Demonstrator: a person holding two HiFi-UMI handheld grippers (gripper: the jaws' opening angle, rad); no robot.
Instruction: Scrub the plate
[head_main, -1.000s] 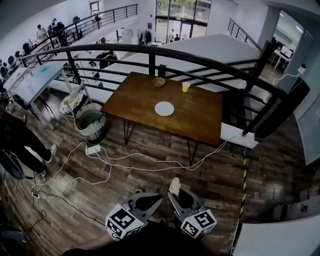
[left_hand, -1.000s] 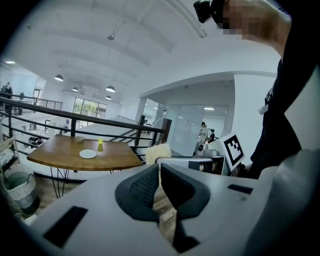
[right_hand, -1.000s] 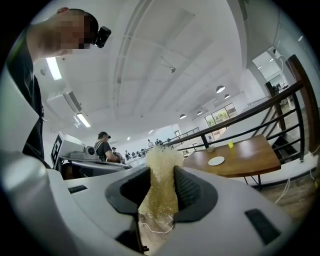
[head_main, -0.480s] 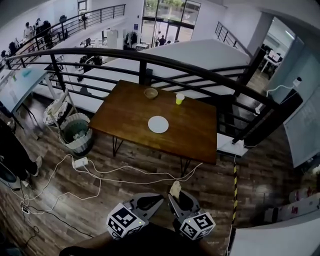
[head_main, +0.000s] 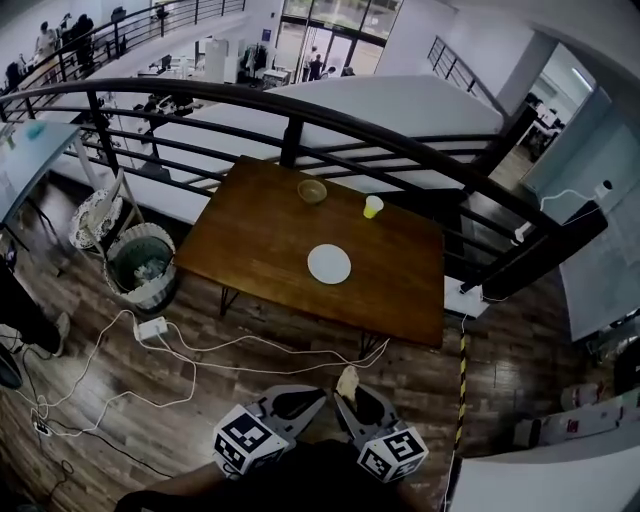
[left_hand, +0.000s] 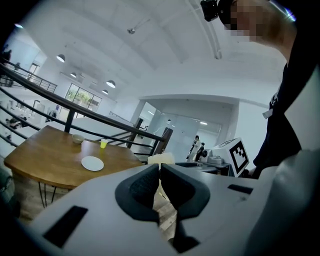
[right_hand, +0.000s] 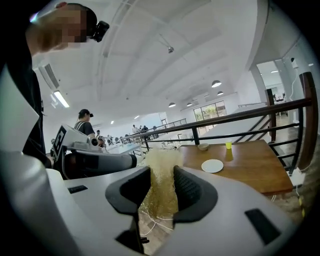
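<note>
A white plate (head_main: 329, 264) lies near the middle of a brown wooden table (head_main: 260, 235), far ahead of both grippers. It also shows in the left gripper view as the plate (left_hand: 92, 163) and in the right gripper view as the plate (right_hand: 212, 165). Low in the head view, my left gripper (head_main: 290, 403) is shut with nothing between its jaws. Beside it, my right gripper (head_main: 355, 395) is shut on a pale yellow fibrous scrubber (right_hand: 161, 185), whose tip (head_main: 348, 379) pokes out. Both grippers hang over the floor, well short of the table.
A small bowl (head_main: 312, 191) and a yellow cup (head_main: 373, 206) stand at the table's far side. A black railing (head_main: 300, 110) runs behind it. Left of the table is a waste basket (head_main: 141, 262). White cables (head_main: 200, 345) lie across the wooden floor, and yellow-black tape (head_main: 462, 390) marks it at the right.
The table and plate have shifted slightly in the head view as the person moves. Both grippers keep their place and state; the scrubber stays held.
</note>
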